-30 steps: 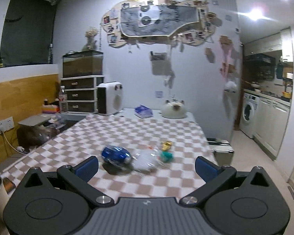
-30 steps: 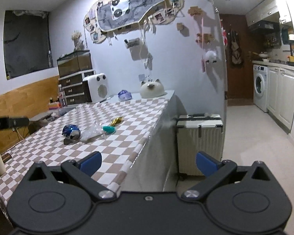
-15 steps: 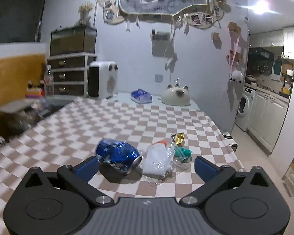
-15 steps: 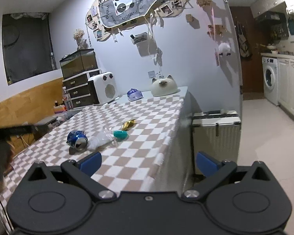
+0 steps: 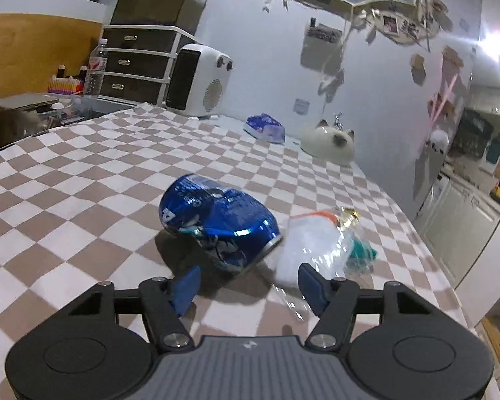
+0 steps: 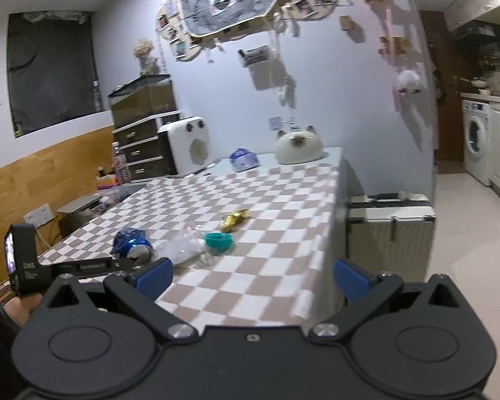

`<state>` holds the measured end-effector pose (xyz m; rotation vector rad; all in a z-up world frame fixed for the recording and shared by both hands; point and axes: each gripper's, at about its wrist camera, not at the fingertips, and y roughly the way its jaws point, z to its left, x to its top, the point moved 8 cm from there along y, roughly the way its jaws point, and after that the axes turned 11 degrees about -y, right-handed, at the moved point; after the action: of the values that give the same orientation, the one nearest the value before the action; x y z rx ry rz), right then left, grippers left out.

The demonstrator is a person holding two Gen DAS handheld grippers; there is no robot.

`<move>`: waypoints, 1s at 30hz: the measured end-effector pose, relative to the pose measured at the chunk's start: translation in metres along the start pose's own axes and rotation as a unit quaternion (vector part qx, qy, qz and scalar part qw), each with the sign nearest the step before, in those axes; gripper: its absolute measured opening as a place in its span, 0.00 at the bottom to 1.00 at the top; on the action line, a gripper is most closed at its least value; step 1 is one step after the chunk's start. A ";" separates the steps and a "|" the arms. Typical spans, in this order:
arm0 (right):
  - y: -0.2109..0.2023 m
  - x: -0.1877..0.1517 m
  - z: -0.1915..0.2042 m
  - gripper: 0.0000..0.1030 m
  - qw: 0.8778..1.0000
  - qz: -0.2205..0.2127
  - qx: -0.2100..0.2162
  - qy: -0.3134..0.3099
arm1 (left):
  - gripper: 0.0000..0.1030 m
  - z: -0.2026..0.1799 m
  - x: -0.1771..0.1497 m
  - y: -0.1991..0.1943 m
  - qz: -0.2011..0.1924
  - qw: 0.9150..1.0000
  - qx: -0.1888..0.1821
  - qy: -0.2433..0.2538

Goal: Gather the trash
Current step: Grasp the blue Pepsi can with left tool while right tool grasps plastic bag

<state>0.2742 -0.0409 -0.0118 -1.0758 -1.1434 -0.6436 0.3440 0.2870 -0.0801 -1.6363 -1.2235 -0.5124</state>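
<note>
While a sec ago wide & far off: left gripper (image 5: pixel 248 283) now closing round crushed blue can (image 5: pixel 216 221), no grip yet.

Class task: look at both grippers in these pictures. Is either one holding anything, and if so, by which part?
Nothing is held. The left gripper is closing just short of the crushed blue can, not touching it. The right gripper is open and empty.

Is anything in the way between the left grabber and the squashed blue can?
Nothing visible is. The left gripper, its jaws closing, sits right in front of the blue can, with only bare checkered tablecloth between. The clear plastic bag lies beside the can.
</note>
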 end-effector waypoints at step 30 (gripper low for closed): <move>0.225 0.005 0.088 0.20 0.981 0.096 0.159 0.046 | 0.23 0.013 0.015 0.032 0.017 0.993 -0.080 -0.090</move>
<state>0.4333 0.1269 -0.0803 -0.8597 -1.0068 -0.3401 0.3757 0.3057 -0.0890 -1.8691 -1.3103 -0.4585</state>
